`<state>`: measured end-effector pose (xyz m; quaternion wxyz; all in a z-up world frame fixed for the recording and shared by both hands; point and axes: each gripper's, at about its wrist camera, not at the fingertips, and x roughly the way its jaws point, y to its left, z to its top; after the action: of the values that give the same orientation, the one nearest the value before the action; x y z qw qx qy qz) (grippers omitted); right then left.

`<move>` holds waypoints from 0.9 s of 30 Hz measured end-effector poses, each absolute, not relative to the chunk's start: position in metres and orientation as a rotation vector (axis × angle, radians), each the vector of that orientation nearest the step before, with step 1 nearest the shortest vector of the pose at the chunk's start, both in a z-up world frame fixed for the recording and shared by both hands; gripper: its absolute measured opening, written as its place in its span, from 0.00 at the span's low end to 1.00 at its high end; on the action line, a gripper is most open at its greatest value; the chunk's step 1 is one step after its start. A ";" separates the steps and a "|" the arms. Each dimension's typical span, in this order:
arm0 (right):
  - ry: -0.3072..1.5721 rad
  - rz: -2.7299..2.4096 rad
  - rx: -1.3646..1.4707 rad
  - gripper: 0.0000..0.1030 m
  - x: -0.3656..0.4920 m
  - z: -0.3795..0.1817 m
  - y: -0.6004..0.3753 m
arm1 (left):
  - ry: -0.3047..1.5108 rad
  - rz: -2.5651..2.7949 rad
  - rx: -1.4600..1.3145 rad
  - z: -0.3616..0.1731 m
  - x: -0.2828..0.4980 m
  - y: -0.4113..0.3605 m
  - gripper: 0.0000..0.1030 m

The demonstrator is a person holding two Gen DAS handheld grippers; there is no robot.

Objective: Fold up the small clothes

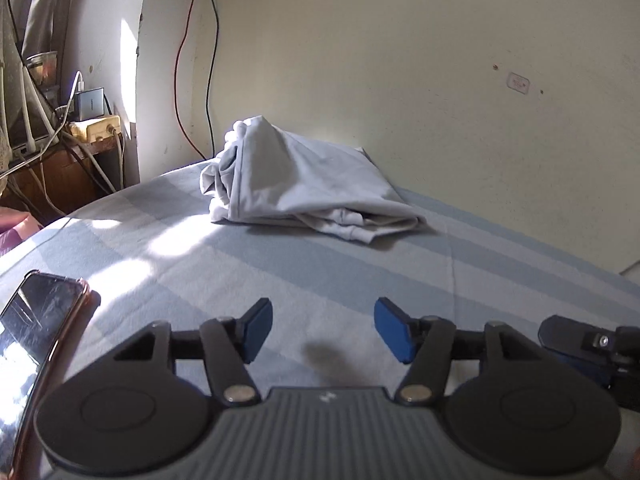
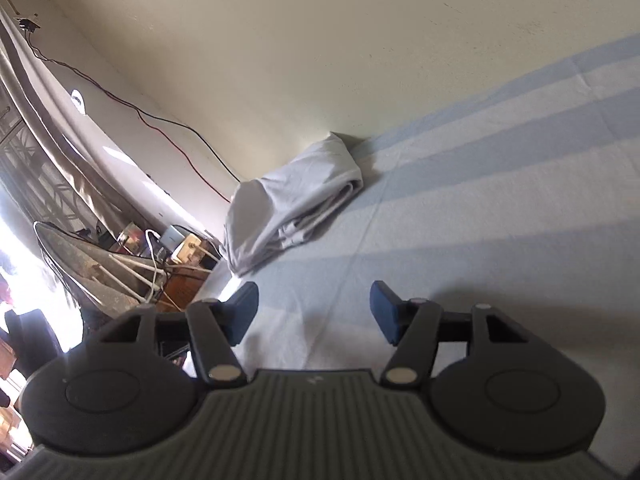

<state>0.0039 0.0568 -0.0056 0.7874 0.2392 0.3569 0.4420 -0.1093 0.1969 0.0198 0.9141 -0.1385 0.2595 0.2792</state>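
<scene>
My left gripper (image 1: 323, 330) hangs low over the bed (image 1: 480, 264) with its jaws spread and nothing between them. My right gripper (image 2: 314, 312) is spread and empty too, and its view is strongly tilted. The cloth (image 1: 308, 184) lies well ahead of both, a pale bundle on the striped sheet close to the wall (image 1: 440, 60), one end humped up and bunched, the other showing several stacked edges.

From here I judge the main risk is a bad pinch. Those layered edges sit close together, so closing on them could catch more than one layer, or only the top one, and the bundle would drag open unevenly instead of folding. The cloth looks thin and limp, so a lift at one corner would probably let the rest sag and twist.

The wall is tight behind it, and I could knock a gripper there if I reach over the far side. A phone (image 1: 36, 344) rests just beside my left gripper on the bed's near edge, and a careless swing sideways could push it off. My grippers are also near each other, so a crossing move could clash them. Strong sun patches wash out some of the sheet, which may hide folds.
</scene>
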 end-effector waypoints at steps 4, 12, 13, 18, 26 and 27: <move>0.740 0.977 0.561 0.68 -0.014 -0.006 0.032 | 0.564 0.573 -0.269 0.011 -0.123 0.170 0.59; 0.668 0.934 0.628 0.69 -0.027 -0.007 0.000 | 0.518 0.570 -0.200 0.012 -0.133 0.156 0.62; 0.664 0.929 0.631 0.70 -0.028 -0.007 0.000 | 0.511 0.567 -0.204 0.012 -0.133 0.156 0.62; 0.658 0.917 0.627 0.70 -0.027 -0.009 -0.002 | 0.507 0.555 -0.218 0.012 -0.133 0.158 0.65; 0.649 0.866 0.608 0.70 -0.025 -0.012 -0.002 | 0.491 0.554 -0.213 0.013 -0.133 0.158 0.75; 0.650 0.862 0.604 0.70 -0.024 -0.012 -0.002 | 0.489 0.557 -0.212 0.013 -0.133 0.157 0.76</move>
<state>-0.0244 -0.0016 -0.0118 0.8146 0.2829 0.3049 0.4042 -0.1329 0.1574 0.0128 0.9266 -0.1036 0.2386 0.2715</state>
